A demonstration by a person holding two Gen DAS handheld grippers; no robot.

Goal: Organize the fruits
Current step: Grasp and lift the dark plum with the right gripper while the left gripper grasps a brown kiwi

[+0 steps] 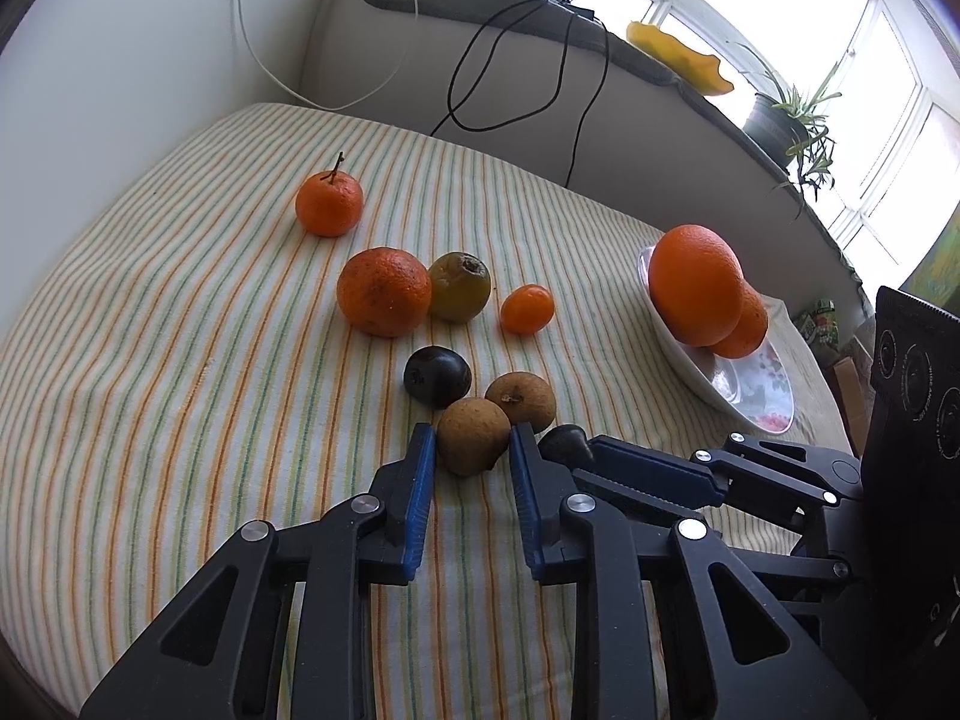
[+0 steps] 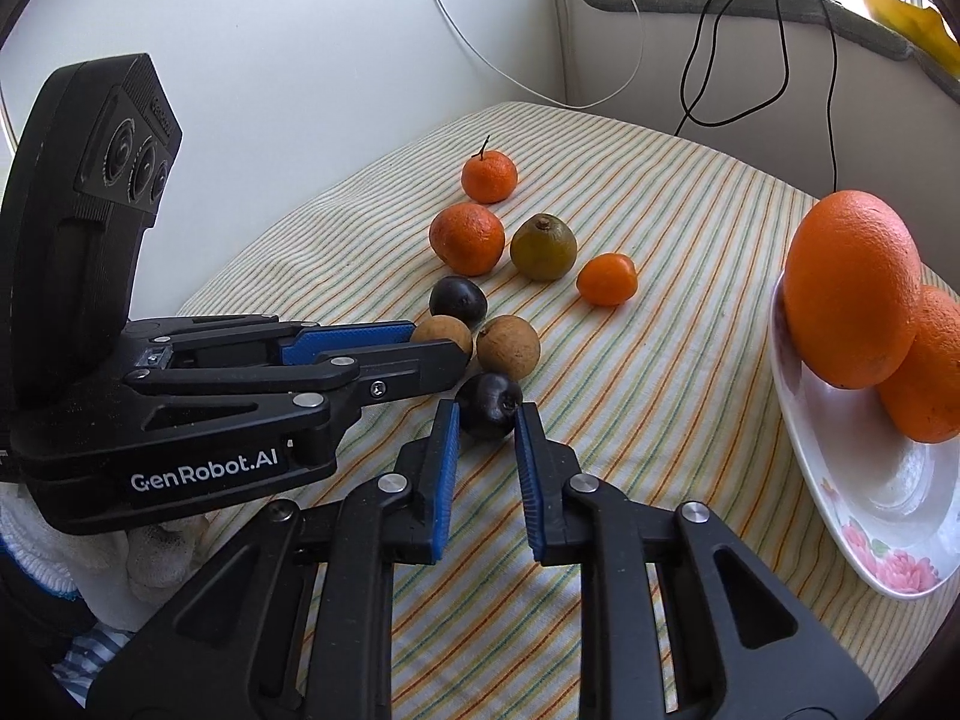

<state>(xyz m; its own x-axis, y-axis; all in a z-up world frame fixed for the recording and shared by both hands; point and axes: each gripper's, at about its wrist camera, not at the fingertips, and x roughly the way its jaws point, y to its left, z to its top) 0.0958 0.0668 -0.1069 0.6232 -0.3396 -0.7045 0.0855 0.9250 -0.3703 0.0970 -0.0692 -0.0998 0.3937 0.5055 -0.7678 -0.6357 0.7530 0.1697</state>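
Observation:
Several fruits lie on a striped cloth [image 1: 180,360]. My left gripper [image 1: 471,441] has its fingertips on both sides of a brown round fruit [image 1: 471,435], seemingly touching it. A second brown fruit [image 1: 521,399] lies just behind. My right gripper [image 2: 487,414] has its fingertips on both sides of a dark plum [image 2: 489,405] on the cloth. A white flowered plate [image 2: 870,510] at the right holds two big oranges [image 2: 852,288]. Another dark plum [image 1: 436,375], a green-brown fruit [image 1: 459,287] and three oranges [image 1: 384,291] lie farther back.
A white wall stands behind and to the left of the table. A sill at the back carries black cables [image 1: 516,78], a potted plant [image 1: 786,120] and a yellow object [image 1: 678,54]. The plate sits near the cloth's right edge.

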